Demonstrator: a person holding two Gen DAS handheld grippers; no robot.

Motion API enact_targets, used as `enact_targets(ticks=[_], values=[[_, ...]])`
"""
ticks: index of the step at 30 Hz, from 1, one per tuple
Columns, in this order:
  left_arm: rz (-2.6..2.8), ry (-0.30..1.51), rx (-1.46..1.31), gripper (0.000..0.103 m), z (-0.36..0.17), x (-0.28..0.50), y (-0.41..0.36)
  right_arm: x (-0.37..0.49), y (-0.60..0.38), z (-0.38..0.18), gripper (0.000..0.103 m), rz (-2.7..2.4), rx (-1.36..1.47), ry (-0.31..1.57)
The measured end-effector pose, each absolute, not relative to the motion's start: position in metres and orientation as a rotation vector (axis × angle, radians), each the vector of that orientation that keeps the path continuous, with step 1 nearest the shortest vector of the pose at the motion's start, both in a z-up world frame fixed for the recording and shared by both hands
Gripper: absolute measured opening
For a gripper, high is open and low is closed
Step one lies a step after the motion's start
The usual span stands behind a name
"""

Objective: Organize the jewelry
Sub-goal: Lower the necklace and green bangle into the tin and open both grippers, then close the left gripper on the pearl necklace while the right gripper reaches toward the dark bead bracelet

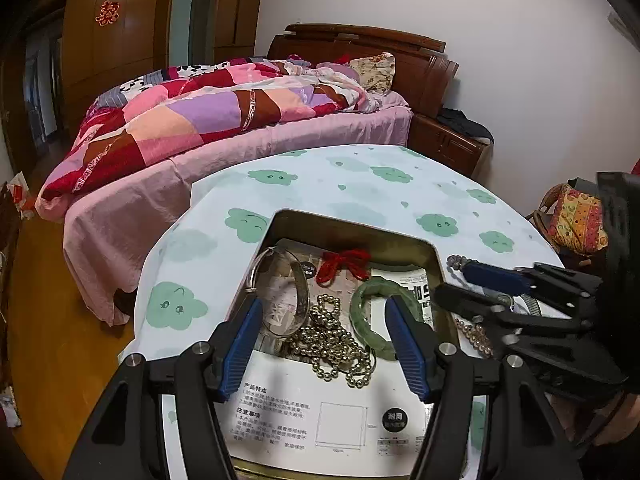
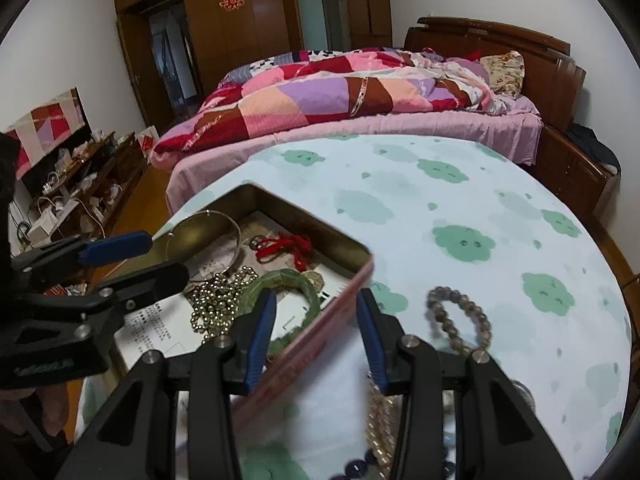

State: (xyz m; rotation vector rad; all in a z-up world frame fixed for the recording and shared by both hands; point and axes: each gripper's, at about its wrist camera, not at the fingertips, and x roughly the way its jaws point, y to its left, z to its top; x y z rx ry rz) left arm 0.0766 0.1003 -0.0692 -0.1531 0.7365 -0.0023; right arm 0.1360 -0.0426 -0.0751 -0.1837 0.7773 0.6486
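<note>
Left wrist view: tin (image 1: 352, 222), shallow, rectangular, dull gold metal inside, pink outside wall seen from the right wrist; stands on a round table (image 1: 360, 184) under a pale cloth printed with green clouds. Floor of tin lined with printed paper.

Contents:
- Silver bangle (image 1: 298, 300), thin open hoop, rigid, polished and likely slippery; leans at the left wall. Best taken across the band, not at its gap.
- Bead chain (image 1: 340, 344), small gold-coloured balls, limp, heaped mid-tin; will sag and trail if pinched at one point, so a grab at the thick of the heap looks safest.
- Jade bangle (image 1: 366, 308), green, thick, smooth, hard; probably the heaviest piece and brittle if dropped. Take squarely across the ring.
- Red cord (image 1: 344, 266), knotted string, soft, light, at the far wall.

Outside the tin, on the cloth to its right:
- Grey bracelet (image 2: 460, 316), round beads, probably elastic-strung, holds a loop; rolls easily.
- Pearl strand (image 2: 380, 412), pale beads, flexible, partly hidden beneath the right gripper (image 2: 316, 332).

Grippers: left gripper (image 1: 322, 332) stands wide apart over the chain and jade bangle, pads touching neither. Right gripper is partly parted, straddling the tin's near right wall, nothing pinched.

Judgement: loose pieces on the cloth remain to be boxed.
</note>
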Motion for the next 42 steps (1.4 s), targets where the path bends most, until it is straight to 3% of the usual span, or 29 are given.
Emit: enact_targets(ticks=[16,29,33,42], values=[[-0.117,0.760,-0.044,0.064,-0.070,0.060,0.031,0.126,-0.161,-0.078,0.046,0.486,-0.080,0.802],[-0.244,0.780,0.036,0.064,-0.072,0.055,-0.031,0.121,-0.200,-0.100,0.047,0.426,-0.039,0.833],[-0.284,0.799,0.052,0.064,-0.076,0.061,-0.047,0.118,-0.202,-0.100,0.055,0.402,-0.062,0.809],[-0.316,0.886,0.056,0.064,-0.101,0.081,-0.067,0.118,-0.218,-0.101,0.055,0.364,0.006,0.787]])
